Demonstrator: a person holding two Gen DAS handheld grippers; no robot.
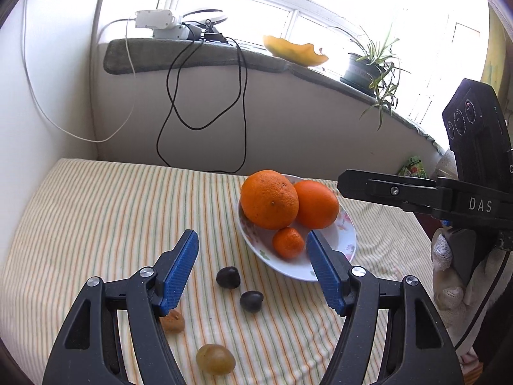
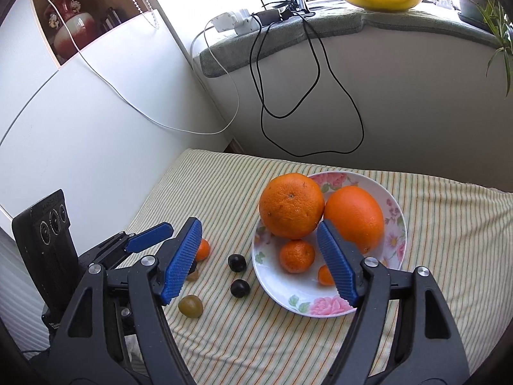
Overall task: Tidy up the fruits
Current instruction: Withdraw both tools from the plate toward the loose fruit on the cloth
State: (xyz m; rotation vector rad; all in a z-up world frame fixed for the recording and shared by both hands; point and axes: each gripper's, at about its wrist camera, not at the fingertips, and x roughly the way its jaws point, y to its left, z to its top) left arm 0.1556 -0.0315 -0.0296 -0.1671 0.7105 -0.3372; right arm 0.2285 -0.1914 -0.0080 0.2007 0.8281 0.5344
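Desk: covered by a striped cloth, carrying everything below.
Plate: floral, on the right half of the cloth, holding the citrus.
Large oranges: a rough-skinned orange at the far left of the plate, touching a smoother orange on its right.
Mandarin: on the plate, near side, just in front of the two oranges; a smaller orange fruit lies beside it, partly hidden by a claw finger.
Left claw: released, jaws wide apart and empty, hovering over the loose fruit left of the plate.
Right claw: also released and empty, hanging above the plate's near-left edge.
Loose fruit on the cloth: two dark plums just left of the plate, a yellow-green fruit nearest, a brownish piece half behind the left claw's finger, and a small orange one further left.
Step in hand: likely collecting the remaining small fruit onto the plate; nothing is gripped yet.
Next move: lower a claw around one plum, centring it between the pads, and close gently, since it looks round and could roll away.
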